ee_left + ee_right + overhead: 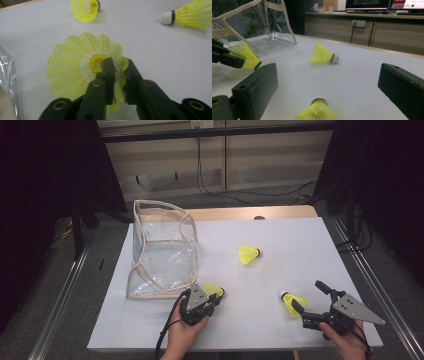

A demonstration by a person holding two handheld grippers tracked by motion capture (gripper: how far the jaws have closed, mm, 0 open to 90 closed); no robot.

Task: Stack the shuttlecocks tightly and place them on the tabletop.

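Observation:
Three yellow shuttlecocks lie on the white table top (300, 235). My left gripper (216, 299) (118, 63) is shut on the mesh skirt of the near-left shuttlecock (213, 289) (75, 67), one jaw inside the skirt and one outside. Its cork end rests on the table, just in front of the clear bag (160, 250). My right gripper (307, 295) (328, 82) stands open at the near right. A second shuttlecock (294, 304) (317, 112) lies between its spread jaws, untouched. The third shuttlecock (248, 255) (323, 53) lies on its side mid-table.
The clear bag with beige trim stands open-topped at the table's left, its front sagging. The table's wooden far edge (250, 213) shows behind the white top. Metal rails run along both sides of the table, with cables on the floor beyond.

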